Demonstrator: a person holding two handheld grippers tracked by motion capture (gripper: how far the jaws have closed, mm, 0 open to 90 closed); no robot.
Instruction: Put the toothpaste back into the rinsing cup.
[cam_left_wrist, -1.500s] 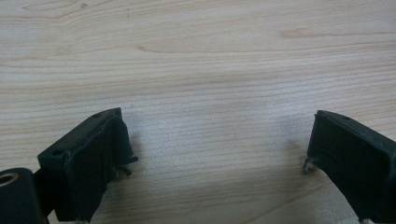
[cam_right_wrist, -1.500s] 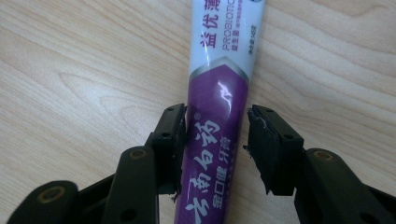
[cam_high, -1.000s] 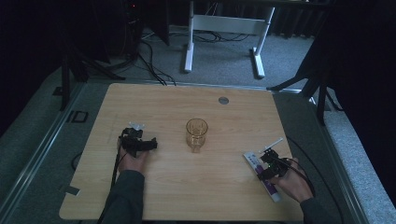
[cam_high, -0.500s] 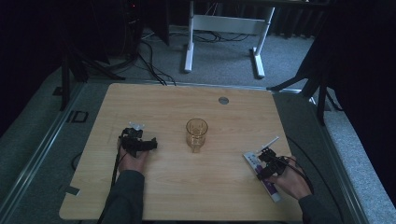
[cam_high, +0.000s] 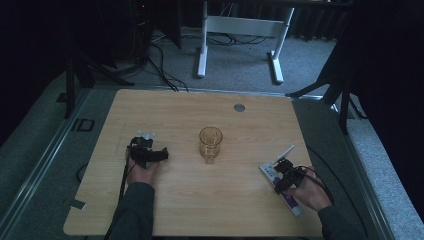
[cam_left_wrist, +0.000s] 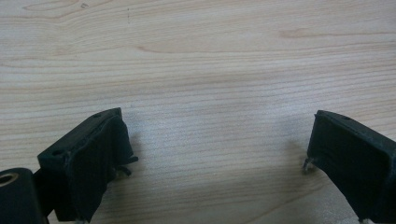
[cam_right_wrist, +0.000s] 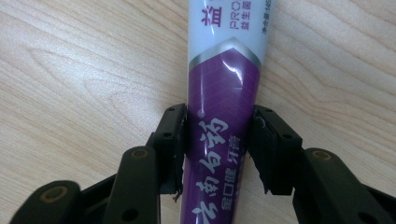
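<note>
A: Listing the high view: how many items?

B: One wooden table (cam_high: 200, 200); one amber glass (cam_high: 210, 144) at centre; one toothpaste tube (cam_high: 280, 186), partly hidden under the right gripper (cam_high: 282, 176); one left gripper (cam_high: 159, 155), jaw state too small to read here.

A: Left gripper view?

B: Two jaws spread wide over bare wood, tips cut off.

A: Right gripper view?

B: Both jaws touch the purple-and-white tube's sides, pinching it; its ends are cropped.
</note>
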